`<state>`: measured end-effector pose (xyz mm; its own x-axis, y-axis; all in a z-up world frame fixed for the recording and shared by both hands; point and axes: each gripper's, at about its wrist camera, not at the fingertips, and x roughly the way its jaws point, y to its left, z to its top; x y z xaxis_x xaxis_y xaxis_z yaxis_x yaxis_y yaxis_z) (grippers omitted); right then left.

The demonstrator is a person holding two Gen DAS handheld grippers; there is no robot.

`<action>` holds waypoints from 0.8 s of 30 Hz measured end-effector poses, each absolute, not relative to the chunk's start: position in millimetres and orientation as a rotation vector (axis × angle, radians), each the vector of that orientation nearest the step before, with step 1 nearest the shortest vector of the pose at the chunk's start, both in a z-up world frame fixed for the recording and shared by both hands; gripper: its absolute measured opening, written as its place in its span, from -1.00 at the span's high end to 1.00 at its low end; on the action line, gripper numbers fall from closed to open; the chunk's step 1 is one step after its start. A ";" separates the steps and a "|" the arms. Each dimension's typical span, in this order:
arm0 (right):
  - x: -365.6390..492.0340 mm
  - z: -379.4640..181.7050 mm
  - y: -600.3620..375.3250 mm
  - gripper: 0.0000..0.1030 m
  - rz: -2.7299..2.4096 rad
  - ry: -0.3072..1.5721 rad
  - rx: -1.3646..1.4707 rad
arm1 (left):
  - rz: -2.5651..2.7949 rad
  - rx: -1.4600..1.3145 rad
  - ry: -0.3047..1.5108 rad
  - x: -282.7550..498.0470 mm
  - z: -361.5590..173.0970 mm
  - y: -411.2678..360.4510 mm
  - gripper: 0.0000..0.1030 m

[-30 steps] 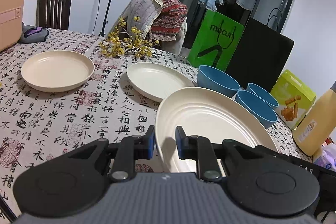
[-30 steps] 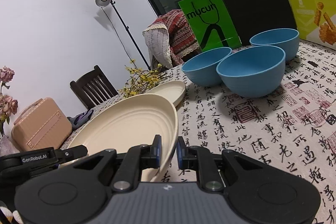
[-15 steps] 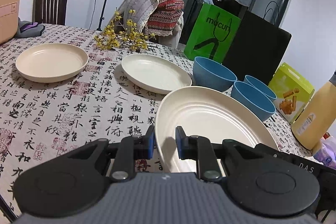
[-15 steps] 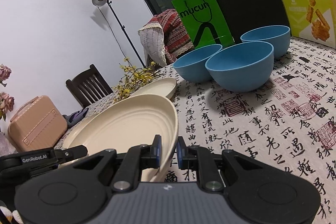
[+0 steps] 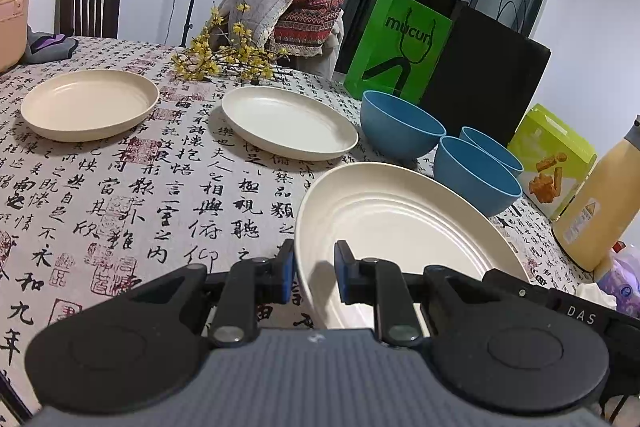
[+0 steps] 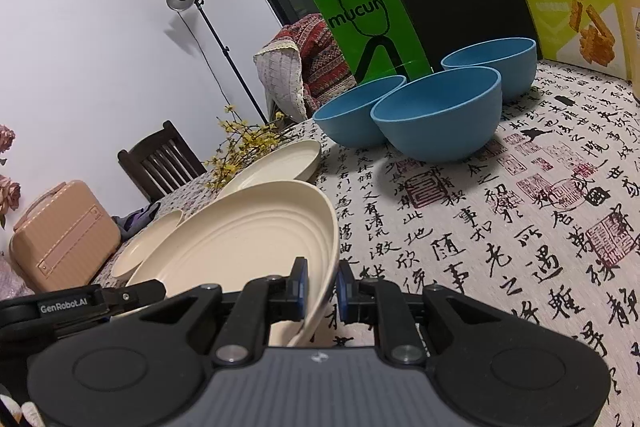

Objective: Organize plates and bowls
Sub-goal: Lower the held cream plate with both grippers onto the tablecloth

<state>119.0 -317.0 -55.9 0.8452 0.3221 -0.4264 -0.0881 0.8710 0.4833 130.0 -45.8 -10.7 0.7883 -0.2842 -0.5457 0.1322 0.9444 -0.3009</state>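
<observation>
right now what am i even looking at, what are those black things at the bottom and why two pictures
Those black parts are handheld grippers; a person carries one in each hand. A camera on each looks forward along its two fingers, so you get two views. The left gripper and the right gripper each pinch the rim of the same large cream plate. On the calligraphy tablecloth lie two smaller cream plates, three blue bowls, a yellow bottle and a snack box.

Two wrist fisheyes low over the table (image 5: 120, 195), left angled down from the near edge, right closer to level, both sharing cream plate (image 5: 400, 227) and blue bowls (image 6: 440, 115).
</observation>
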 end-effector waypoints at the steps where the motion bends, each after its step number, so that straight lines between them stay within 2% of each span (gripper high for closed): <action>1: 118.7 -56.5 -317.4 0.72 0.224 0.524 0.470 | -0.228 -0.253 0.626 129.2 -11.3 -46.4 0.63; 24: 111.3 -75.8 -326.3 0.72 0.206 0.555 0.477 | -0.229 -0.220 0.673 127.2 -30.4 -58.1 0.62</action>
